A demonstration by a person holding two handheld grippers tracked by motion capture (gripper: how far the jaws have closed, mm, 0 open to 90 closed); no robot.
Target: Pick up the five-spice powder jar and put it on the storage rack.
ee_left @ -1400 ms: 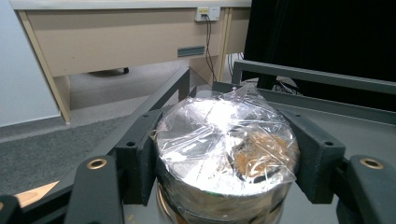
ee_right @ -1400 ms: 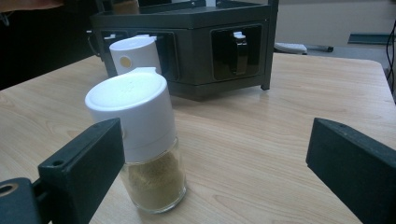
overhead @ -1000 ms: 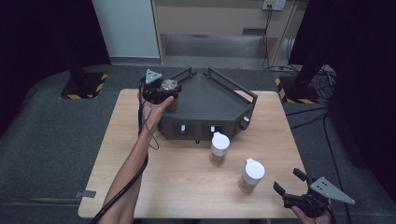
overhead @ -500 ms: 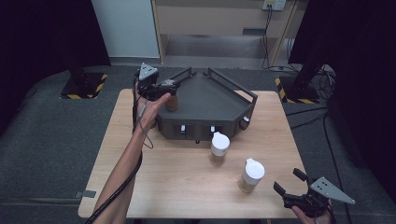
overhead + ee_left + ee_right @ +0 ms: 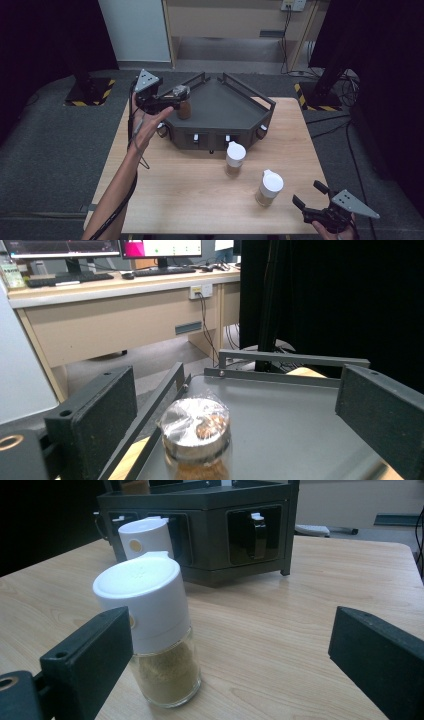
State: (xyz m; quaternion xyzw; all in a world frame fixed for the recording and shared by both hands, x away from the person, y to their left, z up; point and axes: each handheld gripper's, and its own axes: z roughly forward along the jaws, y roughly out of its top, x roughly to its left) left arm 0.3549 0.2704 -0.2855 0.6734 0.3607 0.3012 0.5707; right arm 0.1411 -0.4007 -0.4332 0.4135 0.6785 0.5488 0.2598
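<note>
The wooden tabletop [image 5: 200, 195] carries a dark grey corner rack [image 5: 220, 112] set against the middle of its far edge, with railed sides meeting at a far corner and small openings along its near face.

On the rack's top shelf, at its left end beside the rail, a spice jar with a clear film cover [image 5: 182, 102] stands upright, brown granules visible inside. The left gripper [image 5: 165, 101] is held at the rack's far left edge, jaws spread wide. In the left gripper view the jar [image 5: 197, 440] stands between the two jaws with a clear gap on each side; neither jaw touches it, and the gripper has hold of nothing. The person's left hand [image 5: 145, 125] is open-palmed just beneath the tool.

Two white-capped spice jars stand upright on the bare tabletop. One [image 5: 234, 159] stands just in front of the rack's near face, about mid-table. The other [image 5: 269, 187] stands nearer the near right corner, apart from the first.

The right gripper [image 5: 311, 196] is at the near right corner of the tabletop, jaws wide apart and empty. In the right gripper view the nearer white-capped jar [image 5: 152, 630], holding yellow-brown powder, stands just inside the left-hand jaw; whether they touch I cannot tell. The second capped jar [image 5: 146, 536] stands behind it, close to the rack [image 5: 215, 530].
</note>
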